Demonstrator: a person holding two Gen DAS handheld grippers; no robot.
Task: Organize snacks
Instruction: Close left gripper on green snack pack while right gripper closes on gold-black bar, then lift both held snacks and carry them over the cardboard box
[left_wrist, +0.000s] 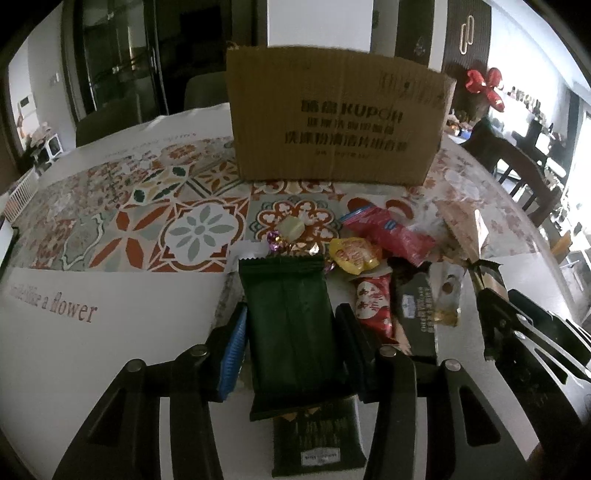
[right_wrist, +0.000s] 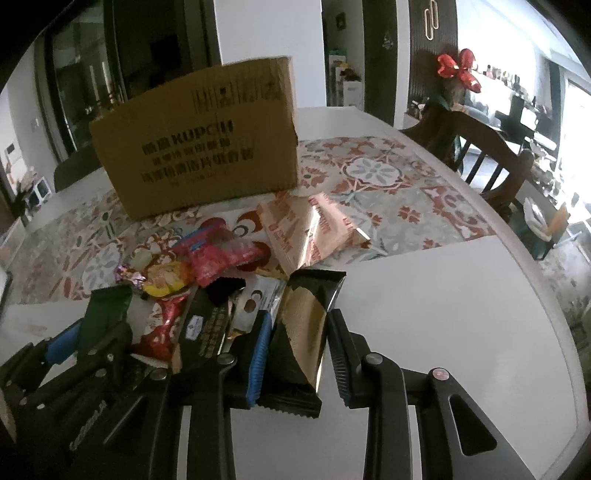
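Observation:
My left gripper (left_wrist: 290, 317) is shut on a dark green snack packet (left_wrist: 291, 332), its jaws pressed against both sides; it also shows in the right wrist view (right_wrist: 107, 314). My right gripper (right_wrist: 299, 328) is shut on a black and gold snack packet (right_wrist: 301, 339); that packet's tip shows in the left wrist view (left_wrist: 487, 278). A pile of snacks (left_wrist: 384, 254) lies on the table between the grippers and a brown cardboard box (left_wrist: 332, 122); the box also shows in the right wrist view (right_wrist: 199, 147).
A second dark packet (left_wrist: 317, 435) lies under the left gripper. A beige packet (right_wrist: 314, 229) lies right of the pile. The round table (right_wrist: 443, 295) has a patterned mat (left_wrist: 147, 221). A wooden chair (right_wrist: 487, 147) stands at the far right.

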